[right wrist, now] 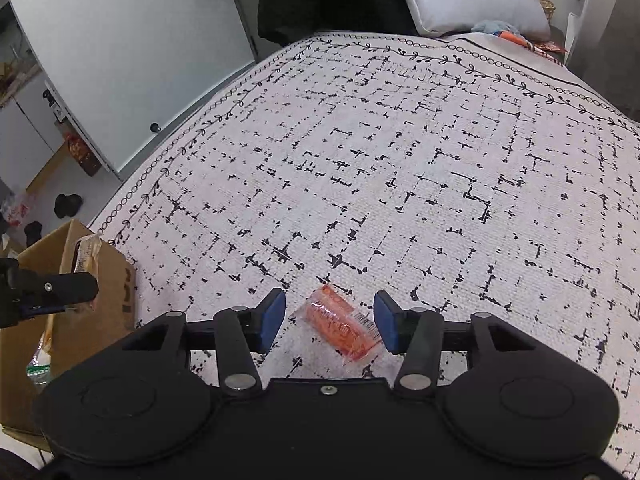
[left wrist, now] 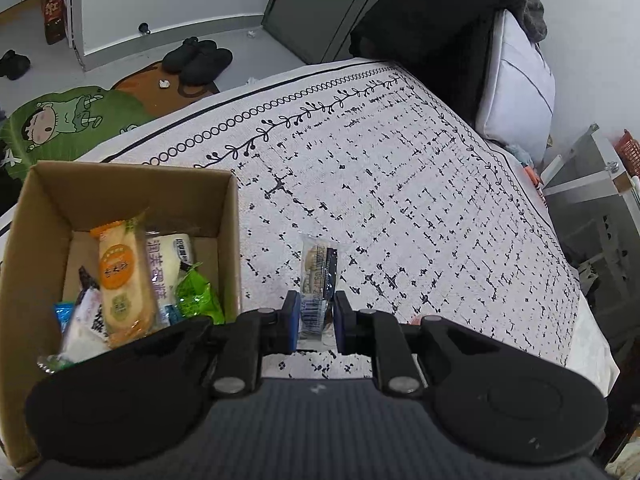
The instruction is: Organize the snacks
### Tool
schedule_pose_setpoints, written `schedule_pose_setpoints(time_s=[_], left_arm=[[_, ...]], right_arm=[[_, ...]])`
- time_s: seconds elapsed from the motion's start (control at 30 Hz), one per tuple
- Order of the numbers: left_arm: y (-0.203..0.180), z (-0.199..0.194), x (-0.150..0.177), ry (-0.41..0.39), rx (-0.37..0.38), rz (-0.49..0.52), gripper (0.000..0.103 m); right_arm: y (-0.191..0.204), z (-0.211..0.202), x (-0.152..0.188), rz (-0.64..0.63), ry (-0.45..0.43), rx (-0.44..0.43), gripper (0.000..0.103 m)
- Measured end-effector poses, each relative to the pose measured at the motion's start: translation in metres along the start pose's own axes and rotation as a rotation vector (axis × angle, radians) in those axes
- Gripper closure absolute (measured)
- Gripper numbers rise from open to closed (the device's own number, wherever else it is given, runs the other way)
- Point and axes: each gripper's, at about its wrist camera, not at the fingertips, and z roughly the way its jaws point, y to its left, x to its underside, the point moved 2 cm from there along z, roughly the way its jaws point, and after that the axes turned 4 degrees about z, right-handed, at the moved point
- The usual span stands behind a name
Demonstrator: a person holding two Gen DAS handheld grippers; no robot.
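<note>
Two blue-padded fingers of the left gripper (left wrist: 316, 312) are closed on the near end of a clear-wrapped biscuit pack (left wrist: 319, 276), which sticks out forward from between them above the patterned white cloth (left wrist: 400, 184), just right of the cardboard box (left wrist: 132, 184). That box stands at the cloth's left edge and holds several snacks: an orange-labelled cake pack (left wrist: 120, 280) leaning upright, a white pack with purple lettering (left wrist: 168, 264) behind it, a green foil wrapper (left wrist: 198, 292) against the right wall, a small blue packet (left wrist: 64, 314) and a white packet (left wrist: 86, 328) near the front. Beyond the cloth lie a green cartoon rug (left wrist: 68, 120), black slippers (left wrist: 198, 60) and a white pillow (left wrist: 516, 84). From the right wrist view, the right gripper (right wrist: 330, 320) hangs low over the same cloth with its jaws spread wide, gripping nothing. An orange snack packet (right wrist: 340, 326) lies flat on the cloth between the two fingers, tilted diagonally, its barcode end just beside the right pad; whether it touches that pad cannot be told. At the left edge of this view the box shows again, with the left gripper in front of it holding the biscuit pack up near the box's rim
</note>
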Motion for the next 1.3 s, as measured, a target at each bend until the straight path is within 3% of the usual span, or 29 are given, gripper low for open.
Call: schedule_pose_setpoints(time_s=[0.23,0.5,0.8,1.3], left_arm=[[-0.002,0.011,0.0,0.02,-0.002,0.0,0.086],[0.001,0.003,-0.001,0.01,-0.006,-0.007,0.086],[0.015,-0.026,-0.004,-0.029,-0.002,-0.029,0.086],[0.075,-0.07,-0.012,-0.082,-0.041,-0.1,0.086]], right_arm=[[-0.007,0.017,0.005,-0.016,0.04,0.049,0.058],[-0.004,0.013,0.01,-0.013,0.083,0.013,0.087],[0.009,-0.018,0.009,0.011,0.044,-0.036,0.089],[0.063,-0.072,0.008,-0.049,-0.079,-0.116,0.09]])
